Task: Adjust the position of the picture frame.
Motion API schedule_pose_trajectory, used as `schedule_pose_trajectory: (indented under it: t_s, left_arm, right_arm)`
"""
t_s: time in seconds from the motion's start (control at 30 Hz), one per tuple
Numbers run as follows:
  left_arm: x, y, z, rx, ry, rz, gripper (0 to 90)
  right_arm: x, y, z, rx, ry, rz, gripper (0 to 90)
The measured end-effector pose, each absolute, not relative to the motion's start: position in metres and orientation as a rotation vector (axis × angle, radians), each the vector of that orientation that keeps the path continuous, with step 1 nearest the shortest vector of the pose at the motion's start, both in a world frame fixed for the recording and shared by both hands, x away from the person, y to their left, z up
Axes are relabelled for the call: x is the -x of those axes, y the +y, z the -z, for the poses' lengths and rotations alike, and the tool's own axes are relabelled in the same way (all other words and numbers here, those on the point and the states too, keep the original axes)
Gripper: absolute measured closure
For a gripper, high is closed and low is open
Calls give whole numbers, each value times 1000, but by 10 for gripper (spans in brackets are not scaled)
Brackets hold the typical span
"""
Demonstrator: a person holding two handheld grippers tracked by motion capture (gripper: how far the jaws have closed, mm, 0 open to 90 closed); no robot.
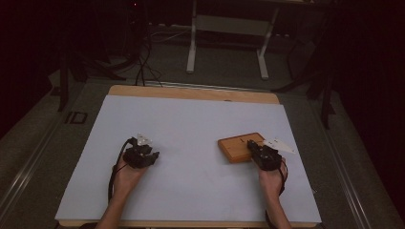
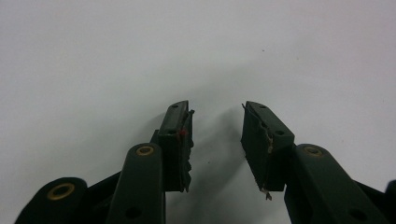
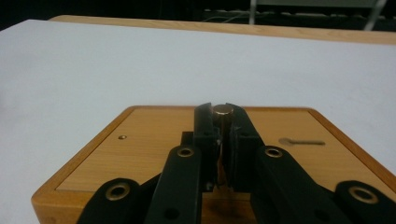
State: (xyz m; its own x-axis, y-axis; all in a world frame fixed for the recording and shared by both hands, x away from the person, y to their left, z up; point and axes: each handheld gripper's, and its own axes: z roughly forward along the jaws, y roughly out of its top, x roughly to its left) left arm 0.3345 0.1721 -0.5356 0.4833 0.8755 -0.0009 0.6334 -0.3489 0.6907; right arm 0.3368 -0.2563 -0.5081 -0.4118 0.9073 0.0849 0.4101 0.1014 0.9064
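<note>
A small brass-coloured peg (image 3: 222, 110) is clamped upright between the jaws of the right gripper (image 3: 223, 122), directly over the middle of a flat wooden box (image 3: 140, 149); the jaws are drawn in nearly all the way, with only the peg's shaft between the pads. Whether the peg is seated in the box top or held just above it cannot be told, since its lower end is hidden by the jaws. On the box top, a tiny brass stud (image 3: 122, 137) is seen to one side of the peg and a key-shaped slot or inlay (image 3: 301, 141) to the other.

From the high view, the right gripper (image 1: 254, 148) is laid across the near right corner of the box (image 1: 234, 145), which rests on a white table (image 1: 191, 124) at the person's right. Well to the left of the box, the left gripper (image 2: 215, 135) is held low over bare white surface, its jaws about half spread and nothing between them; it is also seen resting idle in the high view (image 1: 152, 155).

The work appears to be at its middle: the peg has been gripped, but its pulling, turning or seating at the box is judged yet to be finished, and the left gripper has no part in it so far
</note>
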Motion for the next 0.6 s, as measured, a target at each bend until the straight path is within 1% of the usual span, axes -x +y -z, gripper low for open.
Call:
schedule_pose_trajectory:
  t_s: [0.6]
  left_arm:
    - [-335, 172, 536, -2099, 1243, -506, 608]
  right_arm:
    - [-331, -231, 497, -1107, 1973, -1380, 847]
